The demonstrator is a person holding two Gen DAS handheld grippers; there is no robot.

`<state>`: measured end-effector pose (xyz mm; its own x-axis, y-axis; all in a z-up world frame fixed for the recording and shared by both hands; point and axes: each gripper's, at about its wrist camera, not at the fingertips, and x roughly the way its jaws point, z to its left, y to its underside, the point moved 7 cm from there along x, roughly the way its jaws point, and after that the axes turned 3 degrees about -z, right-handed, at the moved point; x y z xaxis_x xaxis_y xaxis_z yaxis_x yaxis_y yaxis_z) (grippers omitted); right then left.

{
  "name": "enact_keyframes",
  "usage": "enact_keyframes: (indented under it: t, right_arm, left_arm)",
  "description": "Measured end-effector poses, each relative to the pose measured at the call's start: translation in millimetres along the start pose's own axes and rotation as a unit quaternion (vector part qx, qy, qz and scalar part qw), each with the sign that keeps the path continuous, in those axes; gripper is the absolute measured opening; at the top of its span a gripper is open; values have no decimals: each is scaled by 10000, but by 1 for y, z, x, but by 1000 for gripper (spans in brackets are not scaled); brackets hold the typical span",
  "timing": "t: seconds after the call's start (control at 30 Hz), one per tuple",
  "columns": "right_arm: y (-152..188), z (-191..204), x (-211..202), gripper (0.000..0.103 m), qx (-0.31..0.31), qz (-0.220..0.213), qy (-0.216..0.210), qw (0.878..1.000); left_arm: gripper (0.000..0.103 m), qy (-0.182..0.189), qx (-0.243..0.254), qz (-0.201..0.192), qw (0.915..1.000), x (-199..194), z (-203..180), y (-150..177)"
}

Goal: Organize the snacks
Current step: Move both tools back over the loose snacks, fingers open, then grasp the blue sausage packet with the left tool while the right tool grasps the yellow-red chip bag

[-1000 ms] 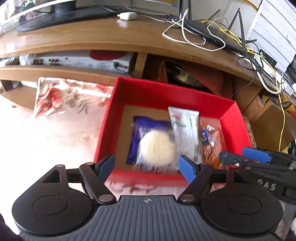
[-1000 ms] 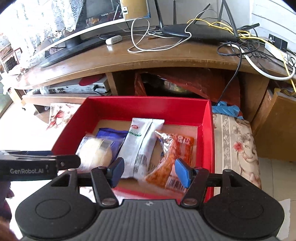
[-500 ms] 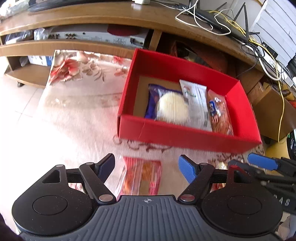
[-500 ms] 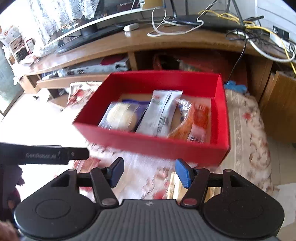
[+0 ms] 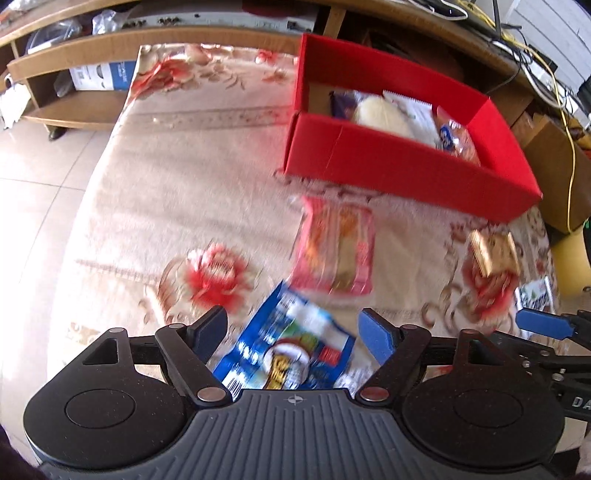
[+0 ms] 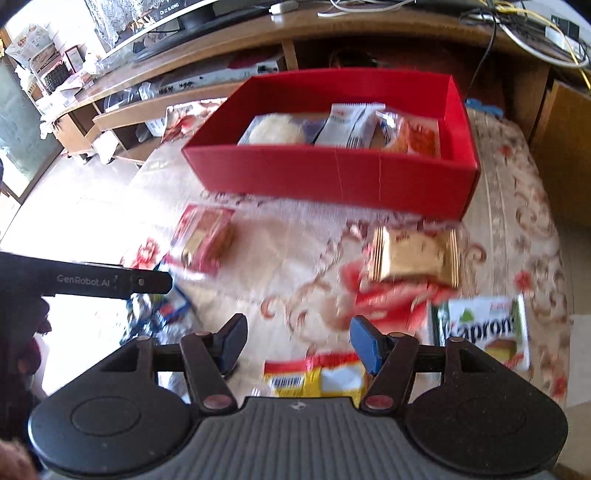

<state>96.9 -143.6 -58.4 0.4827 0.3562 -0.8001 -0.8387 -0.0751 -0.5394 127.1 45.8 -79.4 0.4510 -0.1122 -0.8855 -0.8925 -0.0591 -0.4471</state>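
A red box (image 5: 406, 166) (image 6: 332, 173) stands on the floral cloth, holding several snack packets. My left gripper (image 5: 291, 328) hovers over a blue packet (image 5: 291, 350) lying on the cloth; its jaws are opening and the pads do not touch the packet. My right gripper (image 6: 300, 341) is open above a yellow and red packet (image 6: 317, 376). Loose on the cloth lie a pink packet (image 5: 336, 243) (image 6: 205, 240), a gold packet (image 5: 493, 249) (image 6: 413, 254), a red wrapper (image 6: 391, 299) and a green-and-white box (image 6: 484, 328).
A wooden TV stand (image 6: 332, 33) with cables and a router runs behind the box. Pale tiled floor (image 5: 33, 192) lies left of the cloth. A brown cardboard box (image 5: 554, 158) sits at the right. The left tool's arm (image 6: 110, 282) crosses the right wrist view.
Both grippers have drawn back from over the red box toward the near side of the cloth and tilted down. Loose packets have come into view under them. The left jaws have widened a little.
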Motion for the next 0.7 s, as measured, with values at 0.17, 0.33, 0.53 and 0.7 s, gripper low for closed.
enact_keyframes:
  t: [0.17,0.33,0.53,0.7]
  right_arm:
    - [16,-2,-1,59,45,118,22,9999]
    - [24,-5,4,59,89,266,71,9996]
    - [26,-12,6,60,136,303,185,9993]
    - [31,-20,4,60,248,319,206,9990]
  left_arm:
    - [84,-61,112,213,9997,8,9,15]
    - [89,78,287,217,9993,9,9,22]
    - [85,77,582,187,9981,10,-3,26]
    - [82,4,623,175,9979,4,-3,35]
